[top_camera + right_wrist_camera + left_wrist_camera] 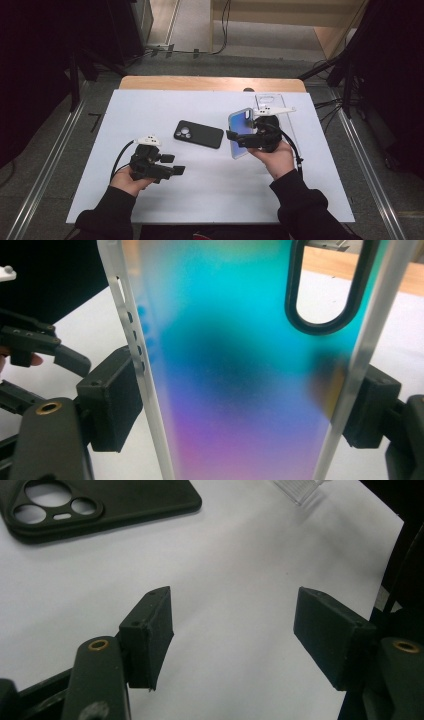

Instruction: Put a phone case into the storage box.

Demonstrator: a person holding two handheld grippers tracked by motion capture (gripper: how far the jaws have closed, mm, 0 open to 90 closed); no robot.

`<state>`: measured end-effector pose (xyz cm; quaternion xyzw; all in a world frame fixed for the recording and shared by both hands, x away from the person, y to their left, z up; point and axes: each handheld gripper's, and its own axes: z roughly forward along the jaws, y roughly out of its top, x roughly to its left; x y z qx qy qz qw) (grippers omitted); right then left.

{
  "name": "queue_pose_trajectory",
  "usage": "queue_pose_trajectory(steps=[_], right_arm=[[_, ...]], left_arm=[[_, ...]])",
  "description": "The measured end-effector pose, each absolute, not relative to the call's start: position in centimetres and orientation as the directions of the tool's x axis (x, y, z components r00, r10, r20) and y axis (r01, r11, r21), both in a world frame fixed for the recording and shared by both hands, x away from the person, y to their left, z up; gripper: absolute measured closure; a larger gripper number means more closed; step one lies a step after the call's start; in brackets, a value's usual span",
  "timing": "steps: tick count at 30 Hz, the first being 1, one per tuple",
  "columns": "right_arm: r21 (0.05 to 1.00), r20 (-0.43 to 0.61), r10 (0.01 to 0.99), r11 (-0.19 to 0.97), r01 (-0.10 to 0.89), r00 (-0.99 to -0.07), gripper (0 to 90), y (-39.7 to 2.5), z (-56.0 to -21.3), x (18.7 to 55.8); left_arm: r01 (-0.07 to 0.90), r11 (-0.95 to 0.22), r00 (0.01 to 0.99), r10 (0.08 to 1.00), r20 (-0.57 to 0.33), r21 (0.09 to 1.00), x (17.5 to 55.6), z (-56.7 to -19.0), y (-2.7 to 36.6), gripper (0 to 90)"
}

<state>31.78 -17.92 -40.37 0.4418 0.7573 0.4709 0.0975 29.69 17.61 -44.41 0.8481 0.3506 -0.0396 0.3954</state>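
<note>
On the white mat point(210, 170), R gripper point(235, 136) jaws pinch iridescent phone case point(241, 131); L gripper point(176, 171) jaws spread, no readable text.

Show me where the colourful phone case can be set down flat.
Free: the white sheet in front of the black case, between left gripper and right gripper, which clamps the iridescent case. Also left of the black case. Crowded: far right, by the clear case.

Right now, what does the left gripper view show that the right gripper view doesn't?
Left gripper view: the matte black phone case with round camera cutouts lying flat, and the left gripper with jaws apart, nothing between them. Right gripper view: the iridescent blue-to-purple phone case with frosted edges, clamped by the right gripper. Both show the white table sheet.
</note>
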Motion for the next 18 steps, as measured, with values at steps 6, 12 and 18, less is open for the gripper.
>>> queue_pose_trajectory(steps=[6, 12, 18], right_arm=[[0.811, 0.273, 0.769, 0.139, 0.568, -0.578, 16.6, -19.4, -39.4, 32.1], [0.82, 0.278, 0.776, 0.114, 0.56, -0.566, 16.6, -21.0, -38.4, 32.5], [0.826, 0.277, 0.791, 0.094, 0.555, -0.546, 16.7, -22.3, -37.8, 32.9]], left_arm=[[0.629, -0.436, 0.746, 0.57, -0.344, 0.643, 29.0, -44.7, 17.9, 29.3], [0.63, -0.435, 0.743, 0.578, -0.337, 0.643, 28.9, -44.8, 18.2, 29.3], [0.634, -0.431, 0.737, 0.587, -0.334, 0.641, 28.8, -44.9, 18.5, 29.2]])
